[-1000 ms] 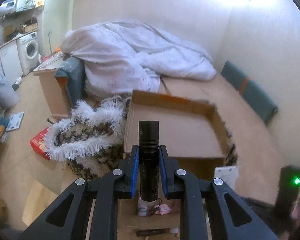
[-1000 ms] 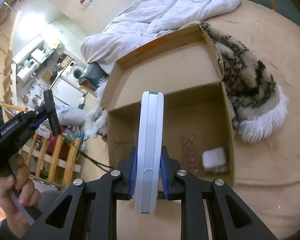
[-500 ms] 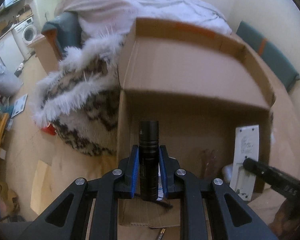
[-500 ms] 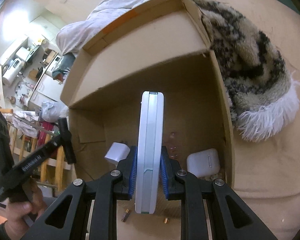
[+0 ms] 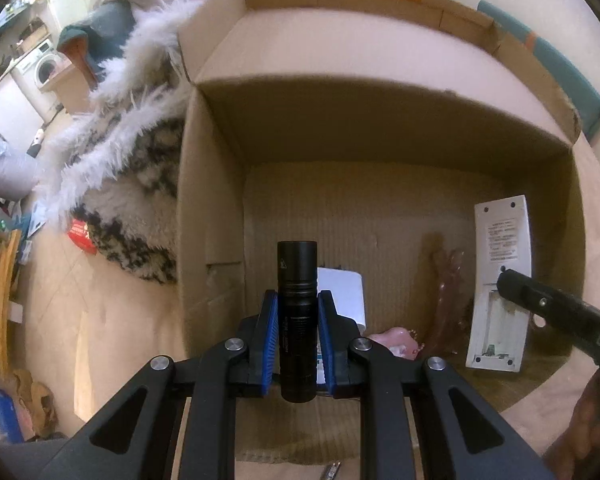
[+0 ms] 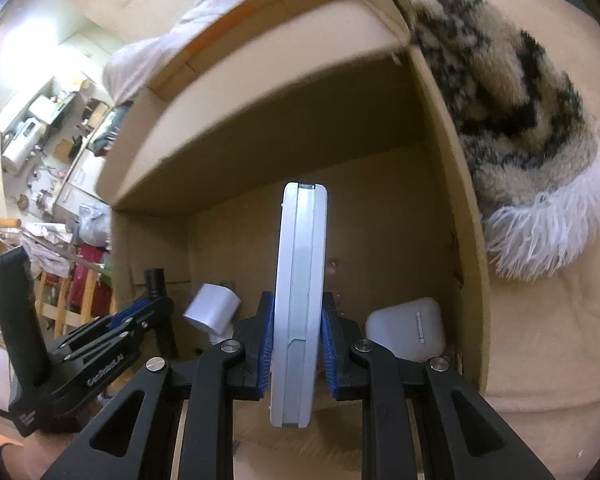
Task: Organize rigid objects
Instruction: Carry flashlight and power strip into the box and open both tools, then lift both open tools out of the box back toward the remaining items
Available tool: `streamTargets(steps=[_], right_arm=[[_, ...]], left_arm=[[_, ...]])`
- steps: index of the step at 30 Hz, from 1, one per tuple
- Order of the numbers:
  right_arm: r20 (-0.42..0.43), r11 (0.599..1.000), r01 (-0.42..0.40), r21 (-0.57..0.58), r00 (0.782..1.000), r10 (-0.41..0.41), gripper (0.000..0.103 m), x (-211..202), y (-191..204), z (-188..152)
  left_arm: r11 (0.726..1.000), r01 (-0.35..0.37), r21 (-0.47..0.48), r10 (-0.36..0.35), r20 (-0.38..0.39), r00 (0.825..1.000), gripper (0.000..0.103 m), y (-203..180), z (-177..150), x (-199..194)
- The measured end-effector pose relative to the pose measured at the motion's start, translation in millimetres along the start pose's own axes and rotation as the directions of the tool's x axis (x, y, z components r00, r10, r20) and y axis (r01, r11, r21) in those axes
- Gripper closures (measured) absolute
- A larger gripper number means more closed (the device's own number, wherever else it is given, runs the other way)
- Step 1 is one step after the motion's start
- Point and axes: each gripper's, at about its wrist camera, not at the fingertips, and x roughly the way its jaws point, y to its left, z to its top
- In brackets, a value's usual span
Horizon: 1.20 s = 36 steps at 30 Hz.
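- Both tongs are loaded and hang over the open cardboard box (image 5: 212, 216), pointing steeply down into it.
- Left gripper (image 5: 298, 336) is clenched on a black flashlight (image 5: 297, 280), long axis running straight out along the fingers, tip toward the box floor.
- Right gripper (image 6: 298, 344) is clamped on a white remote (image 6: 302, 280), held on edge, long axis along the fingers too.
- Box floor is directly ahead of both. Down there already: a white charger block (image 6: 212, 308) on the left, a white earbud case (image 6: 408, 332) on the right.
- My guess: the bare patch mid-floor is the drop spot.
- Walls are near on both sides, and the grippers sit close together, so not much room to swing.
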Motion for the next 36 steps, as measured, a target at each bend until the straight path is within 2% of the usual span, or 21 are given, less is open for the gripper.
streamTargets(steps=[5,8,12,14,17,19,20,22,23,24,25,27,32,36], right_arm=[[-0.053,0.999,0.019,-0.027,0.998,-0.02,0.08,19.0,4.0,-0.8],[-0.054,0.999,0.025,-0.031,0.998,-0.026,0.08,21.3,5.2,-0.2],[-0.051,1.0,0.009,-0.006,0.999,-0.009,0.078,19.7,3.7,0.7],[-0.035,1.0,0.008,-0.003,0.999,-0.008,0.076,16.3,2.3,1.2],[0.0,1.0,0.007,-0.006,1.0,-0.007,0.075,9.7,3.2,3.6],[0.025,1.0,0.006,-0.016,1.0,-0.006,0.073,4.0,5.0,6.0],[0.039,1.0,0.003,-0.019,0.999,-0.002,0.073,0.7,5.6,7.0],[0.068,1.0,0.002,-0.017,0.998,-0.001,0.067,-5.0,9.3,8.0],[0.083,1.0,0.001,-0.02,0.997,0.0,0.05,-8.1,10.7,8.3],[0.093,0.999,-0.02,-0.03,0.995,0.023,0.041,-10.6,13.5,8.4],[0.093,0.999,-0.023,-0.04,0.995,0.027,0.038,-11.1,16.5,8.8],[0.106,0.997,0.003,-0.075,0.994,0.005,0.025,-12.9,24.6,7.5],[0.123,0.994,0.008,-0.113,0.992,0.006,0.015,-17.6,34.3,6.0],[0.128,0.996,0.024,-0.09,0.992,-0.013,0.014,-25.5,30.9,0.0]], left_arm=[[0.999,-0.035,0.026,0.035,-0.01,0.999,0.086,-6.1,-1.9,10.7],[0.995,-0.074,0.06,0.074,0.015,0.997,0.086,-14.1,-3.8,12.8],[0.994,-0.084,0.077,0.083,0.014,0.996,0.084,-20.9,-5.2,12.1],[0.993,-0.085,0.078,0.085,0.009,0.996,0.078,-20.8,-4.8,12.2],[0.991,-0.099,0.085,0.098,0.021,0.995,0.065,-23.4,-6.6,8.5],[0.991,-0.097,0.087,0.095,0.026,0.995,0.052,-23.9,-8.2,5.8],[0.992,-0.093,0.088,0.091,0.026,0.996,0.05,-22.8,-11.1,4.0],[0.992,-0.082,0.094,0.08,0.023,0.997,0.046,-22.7,-12.6,1.8],[0.992,-0.081,0.101,0.079,0.021,0.997,0.044,-23.6,-13.3,0.6],[0.99,-0.087,0.108,0.085,0.023,0.996,0.043,-24.0,-13.9,-0.7],[0.989,-0.092,0.112,0.09,0.026,0.996,0.043,-23.8,-13.9,-1.4],[0.988,-0.099,0.116,0.096,0.031,0.995,0.042,-24.6,-15.0,-4.7],[0.99,-0.101,0.096,0.098,0.038,0.994,0.041,-20.5,-17.0,-11.9],[0.993,-0.094,0.064,0.092,0.038,0.995,0.041,-17.3,-21.6,-22.2]])
